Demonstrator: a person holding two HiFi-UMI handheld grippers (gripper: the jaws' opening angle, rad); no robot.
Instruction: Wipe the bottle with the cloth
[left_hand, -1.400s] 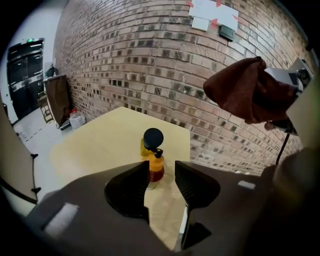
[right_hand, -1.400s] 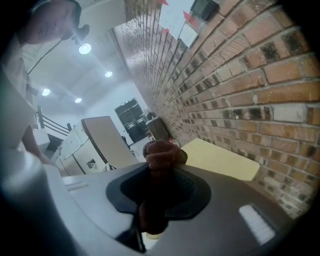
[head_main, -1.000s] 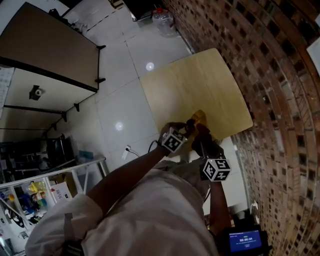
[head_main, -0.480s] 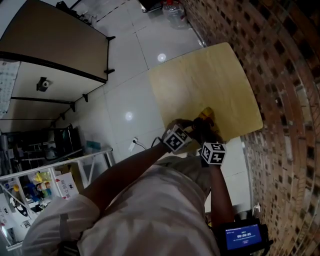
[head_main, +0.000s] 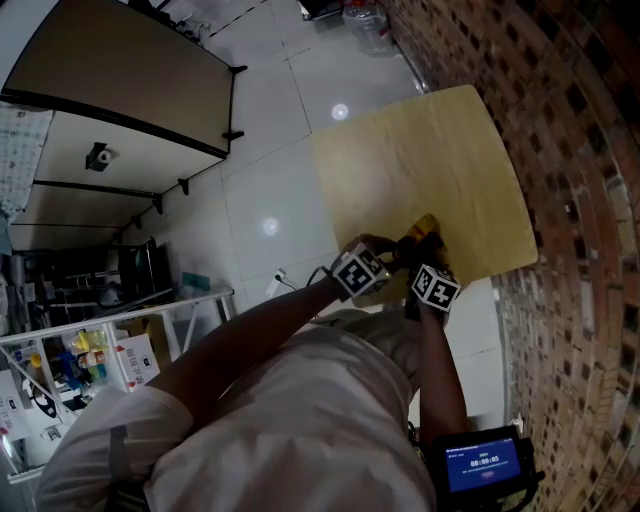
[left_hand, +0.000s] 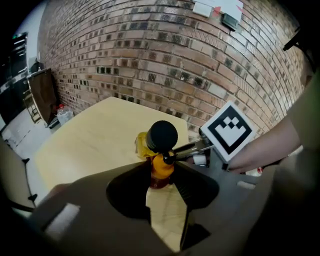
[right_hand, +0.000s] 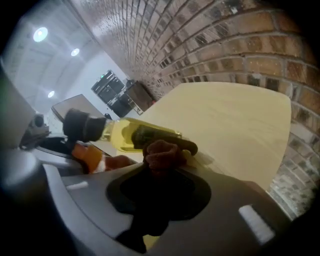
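A bottle (head_main: 422, 230) of yellow liquid with a black cap (left_hand: 162, 136) lies tilted low over the wooden table (head_main: 430, 150), near its front edge. My left gripper (head_main: 393, 252) is shut on its neck just below the cap. Its jaws have just been closing with the neck between them, and its orange fingertips (right_hand: 87, 156) flank the neck. My right gripper (right_hand: 162, 162) is shut on a dark reddish cloth (right_hand: 161, 152), which presses against the bottle's side (right_hand: 127, 135). In the head view the right gripper (head_main: 418, 258) sits close beside the left one.
A brick wall (head_main: 560, 120) runs along the table's right side. A water jug (head_main: 365, 15) stands on the tiled floor beyond the table. A dark counter (head_main: 110, 80) and a cluttered rack (head_main: 90, 350) lie to the left.
The right gripper has come down and forward with the cloth until it meets the bottle. The left gripper has stayed in place on the bottle's neck.
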